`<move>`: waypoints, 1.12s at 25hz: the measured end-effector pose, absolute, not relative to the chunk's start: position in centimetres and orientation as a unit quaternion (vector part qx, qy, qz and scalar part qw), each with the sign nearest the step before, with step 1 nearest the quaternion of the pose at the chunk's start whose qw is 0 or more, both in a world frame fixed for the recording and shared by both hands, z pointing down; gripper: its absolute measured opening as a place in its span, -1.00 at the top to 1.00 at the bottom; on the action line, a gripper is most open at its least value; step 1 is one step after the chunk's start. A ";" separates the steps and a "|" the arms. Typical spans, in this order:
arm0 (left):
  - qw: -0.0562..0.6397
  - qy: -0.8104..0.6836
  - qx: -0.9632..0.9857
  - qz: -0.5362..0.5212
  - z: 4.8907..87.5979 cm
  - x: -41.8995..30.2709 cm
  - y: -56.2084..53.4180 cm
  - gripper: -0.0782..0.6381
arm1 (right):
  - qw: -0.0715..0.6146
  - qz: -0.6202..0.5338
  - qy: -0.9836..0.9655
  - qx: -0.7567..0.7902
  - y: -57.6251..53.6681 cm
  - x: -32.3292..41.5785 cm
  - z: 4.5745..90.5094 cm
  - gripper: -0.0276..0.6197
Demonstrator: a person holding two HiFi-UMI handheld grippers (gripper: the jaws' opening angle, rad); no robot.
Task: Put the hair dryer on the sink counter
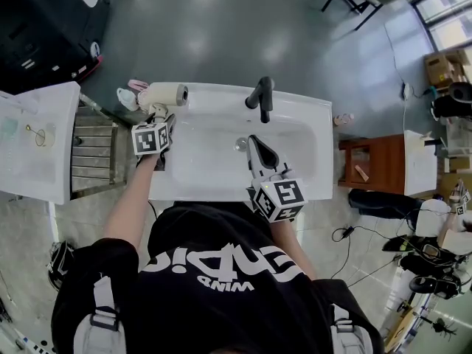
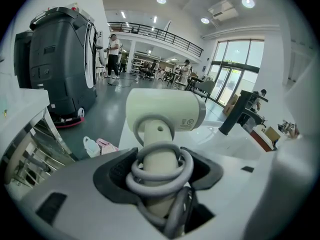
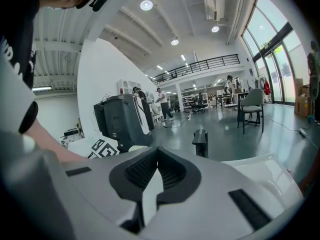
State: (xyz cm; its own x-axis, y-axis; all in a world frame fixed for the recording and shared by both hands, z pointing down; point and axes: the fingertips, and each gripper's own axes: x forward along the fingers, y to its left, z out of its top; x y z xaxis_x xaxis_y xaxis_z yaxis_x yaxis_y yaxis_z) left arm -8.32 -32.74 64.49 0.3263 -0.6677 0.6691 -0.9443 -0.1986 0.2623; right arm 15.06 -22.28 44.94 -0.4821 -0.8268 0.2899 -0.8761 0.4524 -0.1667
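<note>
Head view: a white sink counter [image 1: 310, 109] stands before the person, its basin [image 1: 214, 153] sunk in the middle and a black faucet [image 1: 262, 98] rising at the rear edge. The right gripper [image 1: 254, 142] hangs over the front part of the basin, pointing toward the faucet; in the right gripper view its jaws [image 3: 157, 151] meet at the tips, with nothing between them. The left gripper [image 1: 161, 116] reaches over the counter's left rear corner. In the left gripper view its jaws [image 2: 160, 159] are clamped on the handle of the cream hair dryer [image 2: 165, 111], whose barrel lies crosswise above them. The hair dryer [image 1: 166, 94] sits over that left rear corner; whether it touches the counter cannot be told. A grey cord [image 2: 160, 176] is coiled around the handle between the pads.
</note>
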 end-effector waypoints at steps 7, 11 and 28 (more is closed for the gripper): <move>0.328 -0.546 0.737 0.227 64.9 -8.6 -33.0 0.00 | 0.086 0.149 -0.849 0.499 -22.3 14.7 45.1 0.86; 0.322 -0.543 0.736 0.245 65.4 -8.4 -32.9 0.00 | 0.087 0.148 -0.849 0.499 -22.2 14.4 45.2 0.86; 0.317 -0.545 0.717 0.296 65.8 -8.3 -33.0 0.00 | 0.088 0.151 -0.850 0.497 -22.2 14.3 45.5 0.86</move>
State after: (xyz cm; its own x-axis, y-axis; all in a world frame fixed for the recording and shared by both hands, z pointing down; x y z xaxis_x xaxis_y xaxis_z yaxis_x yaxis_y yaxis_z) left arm -8.33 -33.02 65.81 0.2298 -0.5950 0.7702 -0.9700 -0.2042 0.1317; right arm 14.30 -22.19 45.53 -0.4901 -0.8182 0.3005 -0.8717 0.4601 -0.1689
